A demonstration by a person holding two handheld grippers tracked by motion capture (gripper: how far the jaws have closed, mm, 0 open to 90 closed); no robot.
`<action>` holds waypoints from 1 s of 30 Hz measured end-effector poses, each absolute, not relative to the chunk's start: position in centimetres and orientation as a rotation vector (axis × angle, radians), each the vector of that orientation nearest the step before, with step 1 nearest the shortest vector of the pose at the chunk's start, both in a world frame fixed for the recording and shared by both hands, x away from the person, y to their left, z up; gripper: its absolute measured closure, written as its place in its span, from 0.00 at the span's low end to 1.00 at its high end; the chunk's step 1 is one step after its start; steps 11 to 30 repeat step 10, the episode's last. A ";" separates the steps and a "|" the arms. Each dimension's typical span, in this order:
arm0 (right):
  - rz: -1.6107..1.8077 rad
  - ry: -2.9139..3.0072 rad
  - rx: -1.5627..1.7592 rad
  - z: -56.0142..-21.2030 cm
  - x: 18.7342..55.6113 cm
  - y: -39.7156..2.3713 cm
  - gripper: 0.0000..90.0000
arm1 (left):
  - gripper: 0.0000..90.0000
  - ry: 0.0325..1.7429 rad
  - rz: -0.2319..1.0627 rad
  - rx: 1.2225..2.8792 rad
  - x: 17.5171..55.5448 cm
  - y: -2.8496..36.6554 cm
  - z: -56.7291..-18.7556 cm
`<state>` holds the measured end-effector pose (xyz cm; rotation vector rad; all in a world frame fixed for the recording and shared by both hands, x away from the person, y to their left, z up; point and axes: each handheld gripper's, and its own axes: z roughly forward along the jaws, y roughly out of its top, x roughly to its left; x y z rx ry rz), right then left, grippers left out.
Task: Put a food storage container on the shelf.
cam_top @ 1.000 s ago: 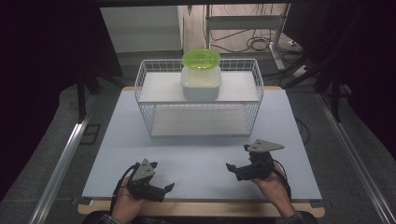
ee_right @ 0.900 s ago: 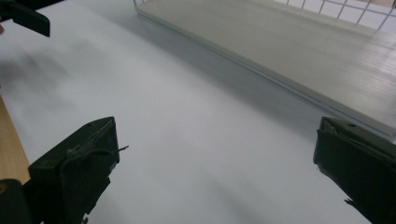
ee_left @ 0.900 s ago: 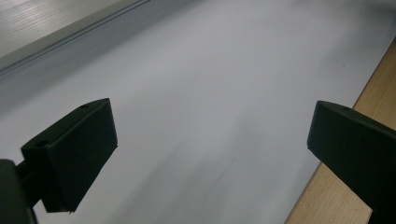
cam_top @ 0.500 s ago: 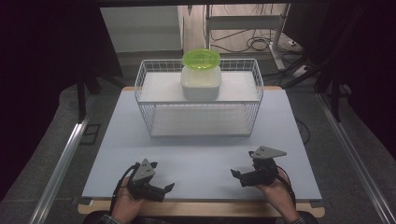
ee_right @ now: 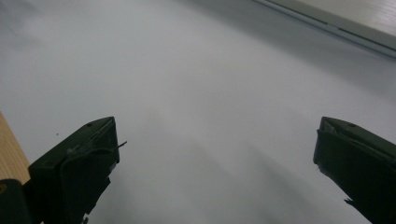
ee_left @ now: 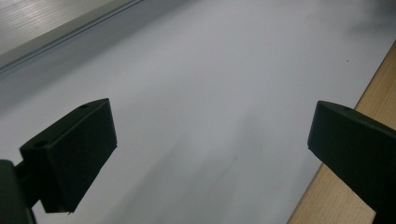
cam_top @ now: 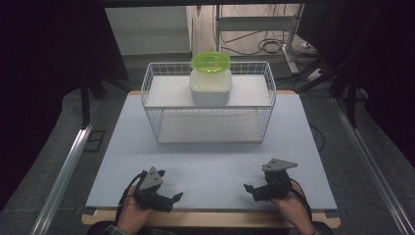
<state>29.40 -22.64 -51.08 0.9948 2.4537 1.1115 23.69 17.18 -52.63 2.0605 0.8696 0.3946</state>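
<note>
Left gripper (cam_top: pixel 172 197): rests low at the near edge of the worktop (cam_top: pixel 215 161), jaws spread wide with nothing between them, seemingly parked for a start.
Right gripper (cam_top: pixel 250 189): likewise spread and empty, pointing inward toward its partner.
Container (cam_top: pixel 210 84): white tub with a green lid (cam_top: pixel 210 61), well ahead of both grippers, between their lines.
Wire basket (cam_top: pixel 156 100): holds the tub on its upper shelf, probably to keep it raised and reachable from above.
</note>
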 end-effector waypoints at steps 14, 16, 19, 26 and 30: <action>1.051 2.491 0.997 -51.8 29.4 -22.3 0.01 | 0.01 0.871 0.396 2.068 23.7 17.1 -52.7; 1.051 2.491 0.997 -51.8 29.4 -22.3 0.01 | 0.01 0.871 0.396 2.068 23.7 17.1 -52.7; 1.051 2.491 0.997 -51.8 29.4 -22.3 0.01 | 0.01 0.871 0.396 2.068 23.7 17.1 -52.7; 1.051 2.491 0.997 -51.8 29.4 -22.3 0.01 | 0.01 0.871 0.396 2.068 23.7 17.1 -52.7; 1.051 2.491 0.997 -51.8 29.4 -22.3 0.01 | 0.01 0.871 0.396 2.068 23.7 17.1 -52.7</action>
